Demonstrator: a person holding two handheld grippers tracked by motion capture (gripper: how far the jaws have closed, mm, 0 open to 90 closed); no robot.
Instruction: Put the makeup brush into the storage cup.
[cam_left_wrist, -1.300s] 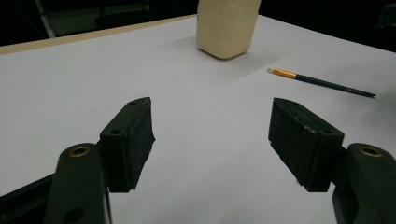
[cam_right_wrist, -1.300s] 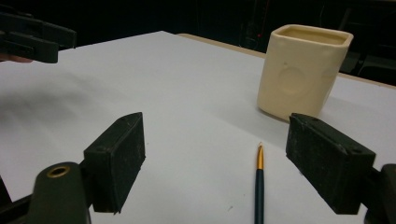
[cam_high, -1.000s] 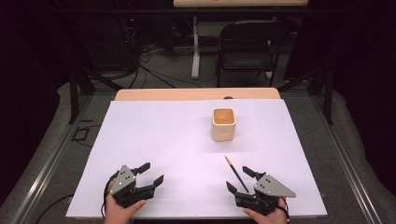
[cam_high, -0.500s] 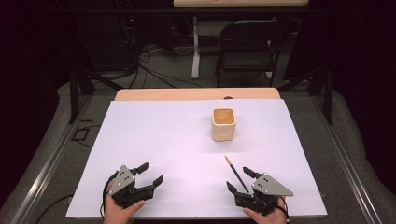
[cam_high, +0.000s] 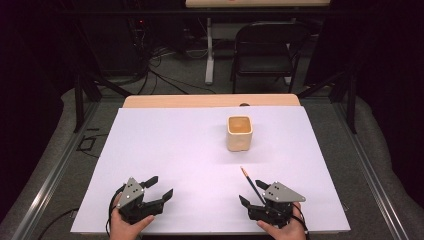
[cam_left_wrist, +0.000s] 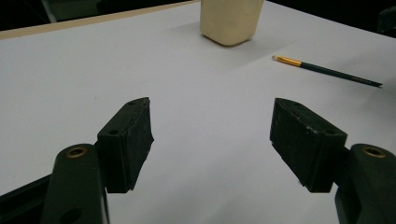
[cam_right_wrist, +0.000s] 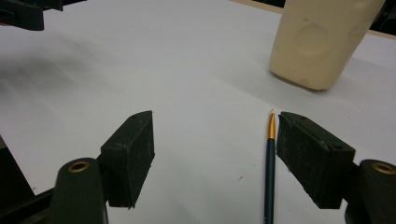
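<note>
Near the front edge of the tabletop (cam_high: 175, 145), on its white sheet, two hand-held tongs rest low, each gripped from below by a hand.

Item 1, left tongs (cam_high: 159, 186): jaws spread wide, nothing between them. Placed well to the left of the cup and nearer the person. In the left gripper view the tongs (cam_left_wrist: 212, 140) frame bare white sheet, with the cup (cam_left_wrist: 231, 18) ahead at the top and the pencil (cam_left_wrist: 327, 71) to the right, well apart from both jaws.

Item 2, right tongs (cam_high: 252, 193): jaws spread wide, pinching nothing. Placed nearer the person than the cup, slightly right of it.

Item 3, pencil (cam_high: 251, 183): dark barrel, gold band at the far end. Lies flat on the sheet between the cup and the right tongs, gold end toward the cup but apart from it, near end running in between the jaws. In the right gripper view the pencil (cam_right_wrist: 269, 172) lies just inside the right-hand jaw of the tongs (cam_right_wrist: 215, 140), close beside its pad; contact cannot be told.

Item 4, cup (cam_high: 239, 133): cream, squarish, upright, open top. Stands right of the tabletop's centre. In the right gripper view the cup (cam_right_wrist: 322, 42) stands beyond the pencil's gold end.
</note>
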